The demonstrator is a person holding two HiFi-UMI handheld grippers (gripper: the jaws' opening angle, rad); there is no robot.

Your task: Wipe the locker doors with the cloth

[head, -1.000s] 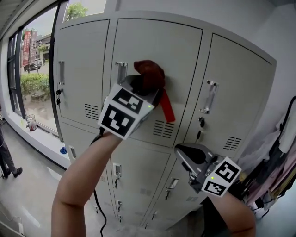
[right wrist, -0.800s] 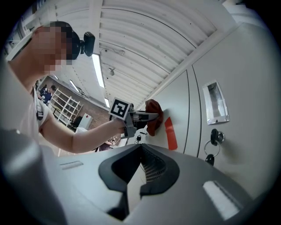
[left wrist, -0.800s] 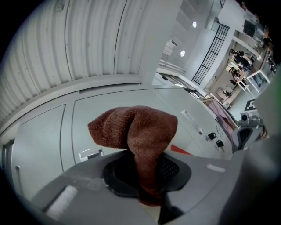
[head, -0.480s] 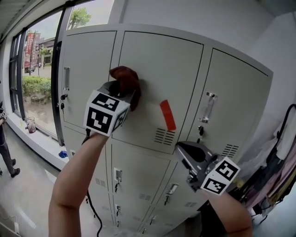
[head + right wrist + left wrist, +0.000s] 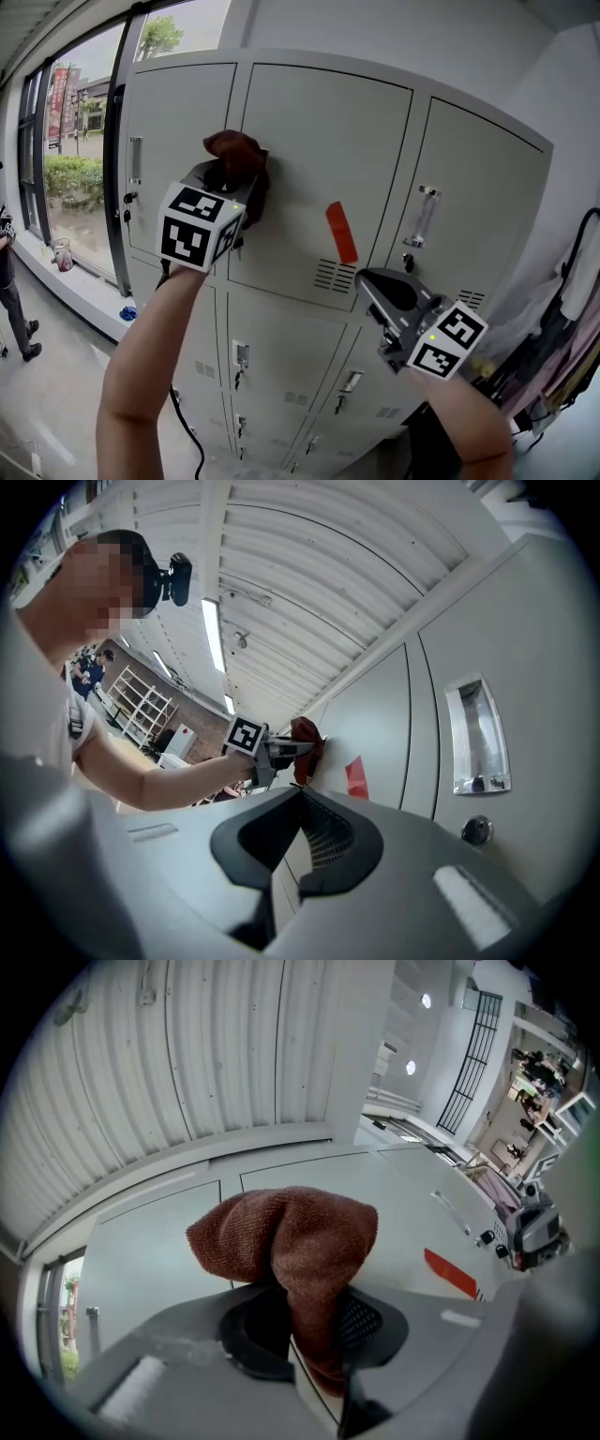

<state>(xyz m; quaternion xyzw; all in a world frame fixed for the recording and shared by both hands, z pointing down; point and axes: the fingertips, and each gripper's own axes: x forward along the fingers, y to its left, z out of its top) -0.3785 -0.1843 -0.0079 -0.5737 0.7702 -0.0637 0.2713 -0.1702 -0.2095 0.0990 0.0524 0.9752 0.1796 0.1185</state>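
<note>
We face a big grey wall of lockers (image 5: 394, 131), with a window (image 5: 66, 141) far off to the left; the top middle door (image 5: 319, 141) is the one we are at; our left gripper (image 5: 228, 183) is up high by that door's left edge, and its jaws are clamped tight on the brown cloth (image 5: 234, 148); the cloth bunches out past the jaws and looks to touch the door; our right gripper (image 5: 377, 286) is lower and to the right, near the lockers, with its jaws pressed together and nothing in them; a red sticker (image 5: 340, 232) sits on the middle door, right of the cloth; a shiny handle (image 5: 427, 214) is on the right door.
</note>
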